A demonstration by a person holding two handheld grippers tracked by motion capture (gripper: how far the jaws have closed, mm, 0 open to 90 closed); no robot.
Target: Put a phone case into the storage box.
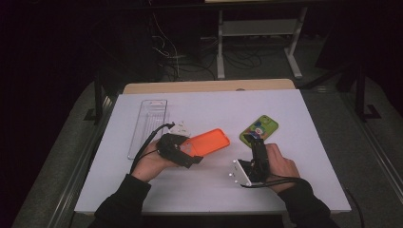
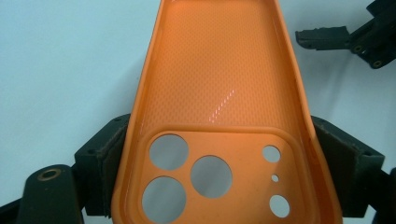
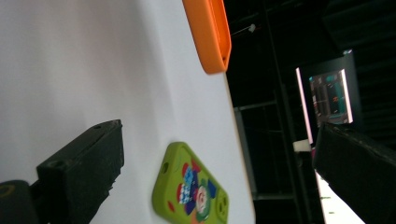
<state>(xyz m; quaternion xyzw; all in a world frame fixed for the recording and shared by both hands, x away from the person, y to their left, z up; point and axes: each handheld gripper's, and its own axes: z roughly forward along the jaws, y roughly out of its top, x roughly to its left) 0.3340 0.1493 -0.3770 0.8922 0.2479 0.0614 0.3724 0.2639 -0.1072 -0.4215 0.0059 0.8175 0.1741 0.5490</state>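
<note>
An orange phone case [image 1: 211, 141] lies hollow side up just left of the table's middle. My left gripper [image 1: 190, 151] is shut on its camera-cutout end. In the left gripper view both black pads [image 2: 105, 156] press the side walls of the orange case [image 2: 215, 79]. A green phone [image 1: 259, 128] with a colourful picture lies to the right of it. My right gripper [image 1: 257, 144] points at its near end, jaws open. In the right gripper view the green phone [image 3: 194, 189] lies on the table between the wide-apart jaws, untouched by either, and the orange case [image 3: 210, 32] shows farther off.
A clear plastic tray [image 1: 148, 124] lies at the left of the white table [image 1: 204, 190], beyond my left hand. The right gripper's jaw [image 2: 327, 36] shows at the top right of the left gripper view. Dark floor, cables and a table frame lie beyond the far edge.
</note>
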